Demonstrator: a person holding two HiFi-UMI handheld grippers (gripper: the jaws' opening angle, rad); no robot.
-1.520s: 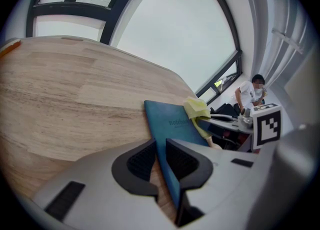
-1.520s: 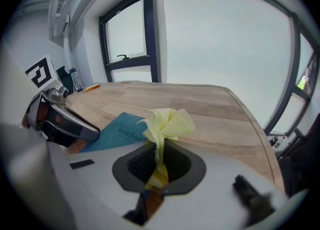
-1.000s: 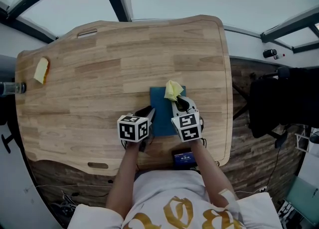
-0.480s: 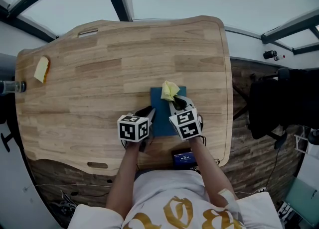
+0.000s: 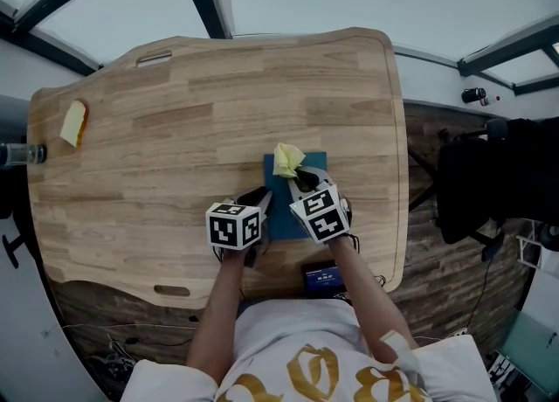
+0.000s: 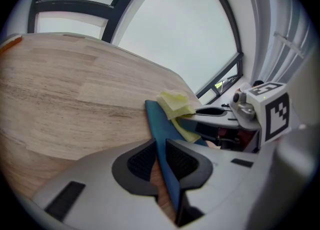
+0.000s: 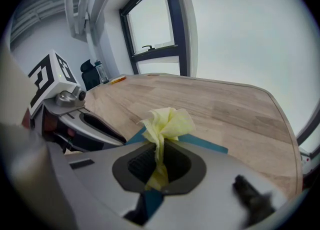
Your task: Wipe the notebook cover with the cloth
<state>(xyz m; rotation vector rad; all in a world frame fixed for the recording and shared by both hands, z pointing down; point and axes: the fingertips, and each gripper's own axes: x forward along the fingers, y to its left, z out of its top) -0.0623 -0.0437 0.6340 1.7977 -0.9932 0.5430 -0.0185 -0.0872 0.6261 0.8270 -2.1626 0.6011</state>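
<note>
Head view: one blue notebook point(image 5: 278, 212) lies near the front edge of the wooden desk point(image 5: 157, 138), with one yellow cloth point(image 5: 286, 160) over its far end. The left tool point(image 5: 261, 202) is clamped shut on the notebook's left edge. The right tool point(image 5: 302, 180) is closed, pinching the cloth. Print on a small blue object point(image 5: 322, 277) at the desk's edge is too small to read.

free: table point(image 5: 175, 103) left of and beyond notebook point(image 5: 279, 208) | obstacles: sponge point(image 5: 72, 122), bottle point(image 5: 22, 155) (far left edge)
</note>
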